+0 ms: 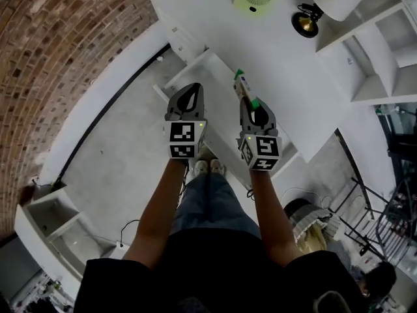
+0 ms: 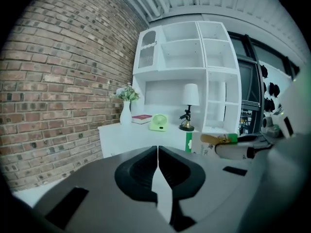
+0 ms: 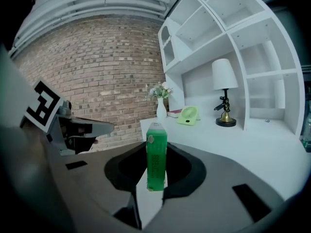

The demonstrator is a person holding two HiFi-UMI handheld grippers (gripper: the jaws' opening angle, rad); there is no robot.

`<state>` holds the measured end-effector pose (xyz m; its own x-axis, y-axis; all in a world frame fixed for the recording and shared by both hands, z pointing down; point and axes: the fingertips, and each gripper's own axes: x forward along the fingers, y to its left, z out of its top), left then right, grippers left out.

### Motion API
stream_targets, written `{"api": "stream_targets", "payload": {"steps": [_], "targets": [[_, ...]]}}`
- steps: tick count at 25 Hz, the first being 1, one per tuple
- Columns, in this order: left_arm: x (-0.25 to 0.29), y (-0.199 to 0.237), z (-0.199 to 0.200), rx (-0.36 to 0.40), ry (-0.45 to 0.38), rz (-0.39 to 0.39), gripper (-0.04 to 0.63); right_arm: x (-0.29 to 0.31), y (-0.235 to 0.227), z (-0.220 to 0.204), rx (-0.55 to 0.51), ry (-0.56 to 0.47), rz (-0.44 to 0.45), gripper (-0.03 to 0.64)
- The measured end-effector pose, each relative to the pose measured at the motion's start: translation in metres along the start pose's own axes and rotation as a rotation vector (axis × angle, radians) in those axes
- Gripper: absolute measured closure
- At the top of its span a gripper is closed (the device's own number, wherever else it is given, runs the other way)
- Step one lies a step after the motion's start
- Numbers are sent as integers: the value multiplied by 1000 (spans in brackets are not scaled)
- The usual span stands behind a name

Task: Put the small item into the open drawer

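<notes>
**Right gripper** (image 3: pixel 156 177): Your jaws are partly closed. The pads press on both sides of the small green carton (image 3: pixel 156 152), which stands upright between them with its top above the jaw tips.

**Left gripper** (image 2: pixel 158 152): Your jaws are fully together with nothing between them. From the head view it sits level with the right gripper and just beside it, not touching.

**Small green carton, location:** It is held in your right gripper, off any surface. From the head view it is over the open drawer (image 1: pixel 218 109), with its far end pointing at the desk's front edge. The views do not show whether it is already below the drawer's rim.

**Open drawer:** White, and pulled out from the front edge of the desk (image 1: pixel 280 64). Both grippers hang over it.

**Desk:** White top, with one end towards the brick wall (image 2: pixel 58 81).

**Items on the desk:**
- Vase with flowers (image 2: pixel 125 111), at the back corner by the brick wall.
- Red book (image 2: pixel 142 119), just beside the vase along the back edge.
- Green fan (image 2: pixel 158 123), next along the back edge, near the book.
- Lamp (image 2: pixel 188 106) with a white shade and a brass foot, further along the back edge and apart from the fan.

**Shelf unit** (image 2: pixel 184 52): White, rising from the desk's back edge.

**Operator:** Your bare forearms, blue jeans and pale shoes (image 1: pixel 208 168) show below the drawer's front.
</notes>
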<state>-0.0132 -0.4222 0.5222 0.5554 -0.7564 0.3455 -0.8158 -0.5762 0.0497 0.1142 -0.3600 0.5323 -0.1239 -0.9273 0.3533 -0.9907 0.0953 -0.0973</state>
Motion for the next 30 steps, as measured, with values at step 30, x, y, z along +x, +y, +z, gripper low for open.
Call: {"api": "stream_targets", "payload": {"steps": [30], "targets": [[29,-39,-61,-36,122,-75,569,35,0,-183,94,387,155,535]]}}
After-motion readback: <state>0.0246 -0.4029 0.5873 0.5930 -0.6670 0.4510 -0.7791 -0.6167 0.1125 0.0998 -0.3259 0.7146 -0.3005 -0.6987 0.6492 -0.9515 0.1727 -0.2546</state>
